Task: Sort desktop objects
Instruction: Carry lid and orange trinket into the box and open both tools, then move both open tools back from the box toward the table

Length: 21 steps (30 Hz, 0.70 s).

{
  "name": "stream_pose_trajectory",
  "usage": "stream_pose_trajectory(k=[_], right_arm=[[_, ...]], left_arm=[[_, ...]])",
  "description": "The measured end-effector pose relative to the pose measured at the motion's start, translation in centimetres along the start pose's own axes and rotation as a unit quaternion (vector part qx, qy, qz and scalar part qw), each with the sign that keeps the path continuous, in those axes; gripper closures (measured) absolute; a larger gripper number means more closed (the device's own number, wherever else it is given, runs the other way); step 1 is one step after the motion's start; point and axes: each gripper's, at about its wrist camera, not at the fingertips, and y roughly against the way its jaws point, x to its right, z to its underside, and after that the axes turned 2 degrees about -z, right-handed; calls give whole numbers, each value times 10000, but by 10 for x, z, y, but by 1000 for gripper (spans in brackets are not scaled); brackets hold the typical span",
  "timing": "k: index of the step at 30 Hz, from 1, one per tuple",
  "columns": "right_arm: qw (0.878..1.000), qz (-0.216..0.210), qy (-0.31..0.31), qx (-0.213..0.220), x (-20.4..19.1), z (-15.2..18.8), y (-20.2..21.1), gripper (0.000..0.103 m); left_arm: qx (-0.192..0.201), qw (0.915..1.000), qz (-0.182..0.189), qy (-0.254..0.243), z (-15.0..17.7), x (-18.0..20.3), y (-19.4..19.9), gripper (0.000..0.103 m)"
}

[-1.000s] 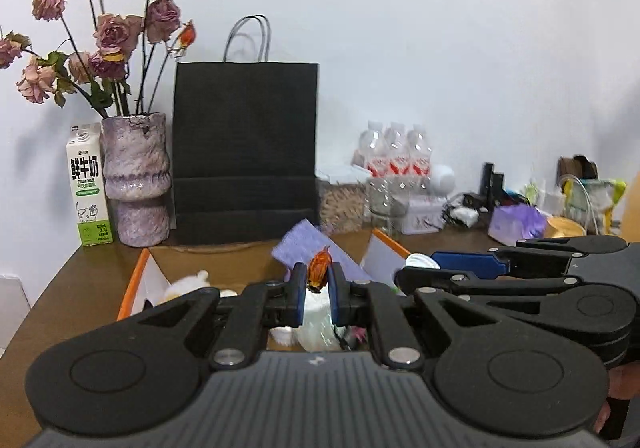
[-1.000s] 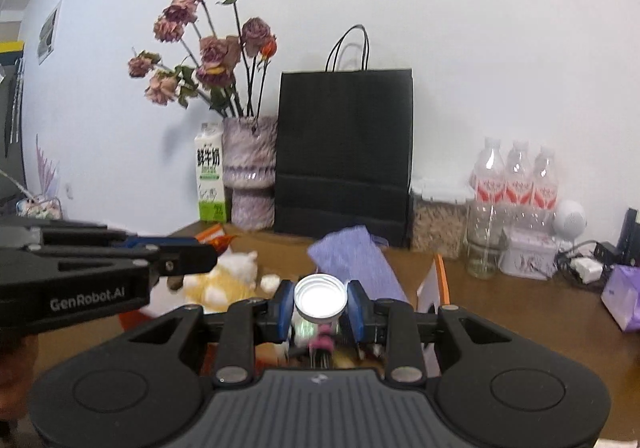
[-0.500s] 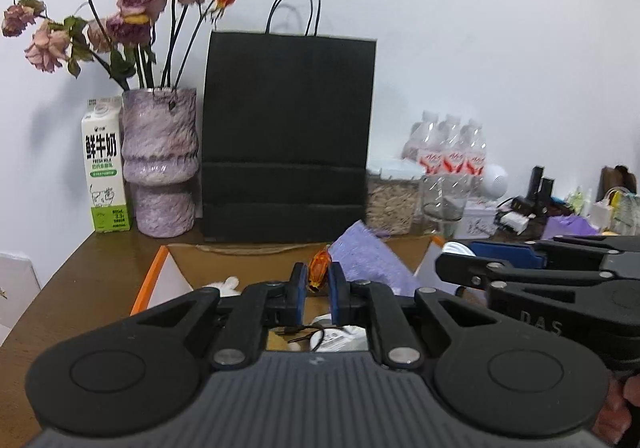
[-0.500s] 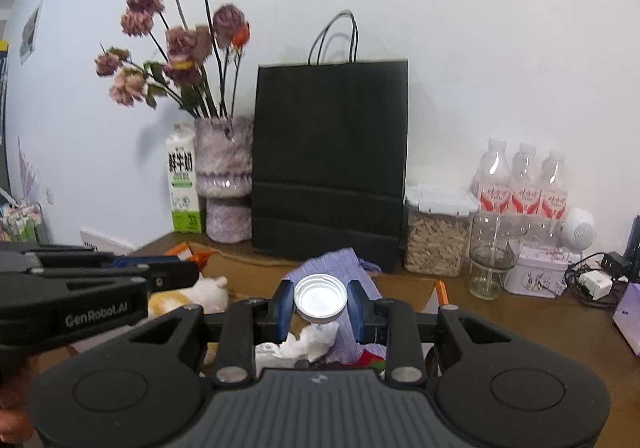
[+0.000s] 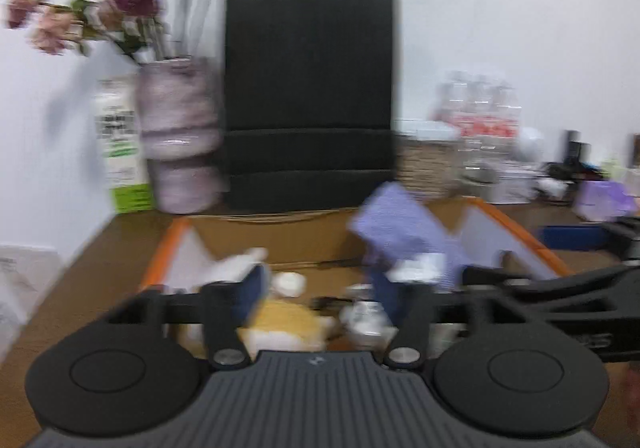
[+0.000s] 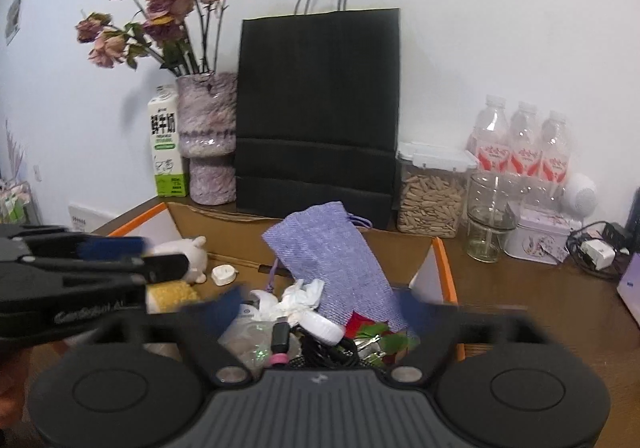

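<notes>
An open cardboard box [image 6: 447, 268] with orange-edged flaps sits in front of me, full of small things: a purple knitted pouch [image 6: 332, 264], crumpled white tissue [image 6: 302, 298], a white round lid [image 6: 322, 326], a plush toy [image 6: 180, 252] and cables. My right gripper [image 6: 316, 308] is open and empty above the box. My left gripper [image 5: 320, 288] is open and empty over the box's left half; its view is blurred. It also shows at the left of the right wrist view [image 6: 120, 256]. The purple pouch [image 5: 400, 232] and yellow plush [image 5: 280, 324] show there too.
Behind the box stand a black paper bag [image 6: 318, 108], a vase of dried roses [image 6: 208, 136], a milk carton [image 6: 166, 152], a jar of seeds [image 6: 434, 192], a glass jar [image 6: 488, 224], three water bottles [image 6: 520, 148], a tin [image 6: 540, 236] and chargers [image 6: 596, 248].
Both grippers have opened. The left let go of the small orange thing and the right let go of the white-lidded item; both now lie out of their fingers. The left camera is moving.
</notes>
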Motion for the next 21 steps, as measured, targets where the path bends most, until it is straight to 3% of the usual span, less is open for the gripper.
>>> stream_pose_trajectory(k=[2, 3, 21], right_arm=[[10000, 59, -7, -27, 4, -1, 0, 2], [10000, 56, -59, -38, 6, -1, 1, 0], [9998, -165, 64, -13, 4, -3, 19, 0]], left_arm=[[89, 9998, -159, 15, 0, -3, 1, 2], [112, 9997, -209, 67, 0, -5, 1, 0], [279, 9992, -281, 104, -5, -6, 22, 0]])
